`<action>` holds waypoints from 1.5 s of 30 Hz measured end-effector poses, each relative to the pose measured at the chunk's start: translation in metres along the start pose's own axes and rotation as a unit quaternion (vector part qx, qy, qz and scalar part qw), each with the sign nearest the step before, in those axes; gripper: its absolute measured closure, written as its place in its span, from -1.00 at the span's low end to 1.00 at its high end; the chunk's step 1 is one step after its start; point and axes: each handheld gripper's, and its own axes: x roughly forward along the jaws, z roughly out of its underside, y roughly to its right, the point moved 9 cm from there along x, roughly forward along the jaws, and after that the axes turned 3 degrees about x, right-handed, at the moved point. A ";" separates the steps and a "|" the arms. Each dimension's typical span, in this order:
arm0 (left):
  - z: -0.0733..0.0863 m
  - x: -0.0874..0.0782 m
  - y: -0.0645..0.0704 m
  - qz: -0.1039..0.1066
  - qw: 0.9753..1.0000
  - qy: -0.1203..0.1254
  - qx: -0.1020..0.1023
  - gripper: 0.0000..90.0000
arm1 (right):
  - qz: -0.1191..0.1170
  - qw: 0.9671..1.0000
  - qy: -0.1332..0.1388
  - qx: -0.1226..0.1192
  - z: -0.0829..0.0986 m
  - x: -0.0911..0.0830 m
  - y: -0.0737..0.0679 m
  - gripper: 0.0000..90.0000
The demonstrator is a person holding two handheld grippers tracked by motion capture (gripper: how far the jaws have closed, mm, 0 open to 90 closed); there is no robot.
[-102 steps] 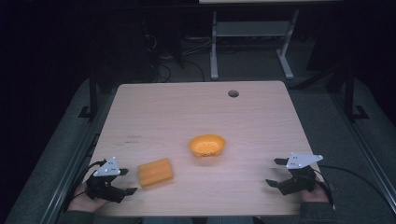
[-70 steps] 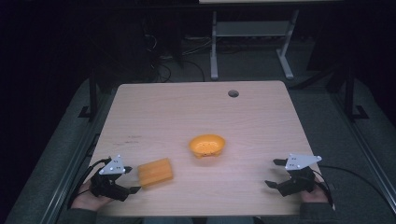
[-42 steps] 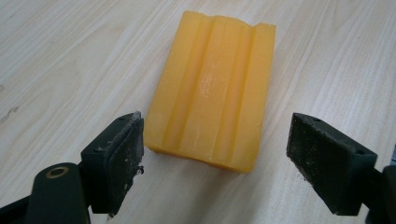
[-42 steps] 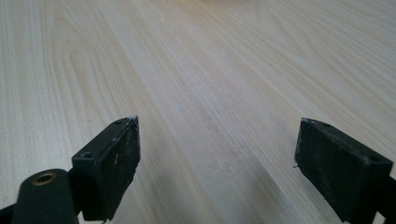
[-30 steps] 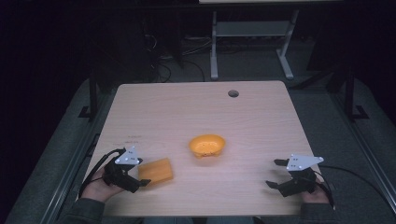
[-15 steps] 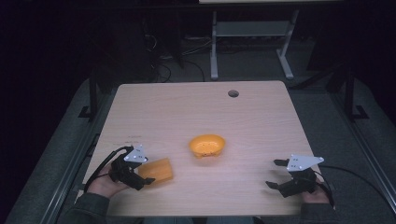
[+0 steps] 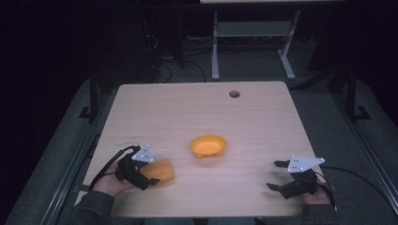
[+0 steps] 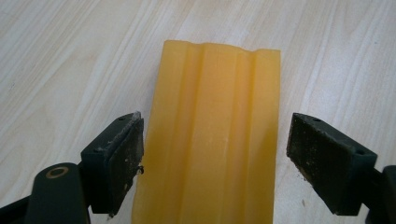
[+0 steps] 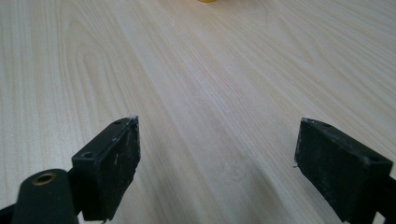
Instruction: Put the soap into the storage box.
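A flat orange-yellow ribbed block (image 7: 159, 170) (image 8: 212, 135) lies on the wooden table (image 7: 197, 112) at the front left. My left gripper (image 7: 147, 172) (image 8: 219, 163) is open and straddles the block's near end. One jaw is at the block's edge and the other stands a small gap off it. An orange bowl (image 7: 208, 145) sits near the table's middle; its rim (image 9: 208, 1) peeks in at the top of the right gripper view. At the front right my right gripper (image 7: 273, 175) (image 9: 217, 158) rests open over bare wood, with nothing between its jaws.
A round cable hole (image 7: 234, 93) is in the table's far edge. A white metal stand (image 7: 253, 28) and loose cables are on the dark floor behind. Black rails run along both sides of the table.
My left gripper has moved right, up to the orange block, and its open jaws now sit on either side of it. The right gripper, bowl and block have stayed put.
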 end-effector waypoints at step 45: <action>0.003 0.031 -0.002 0.015 0.999 -0.042 -0.002 -0.63 | -0.008 1.000 0.000 -0.005 0.000 0.001 -0.002 -0.70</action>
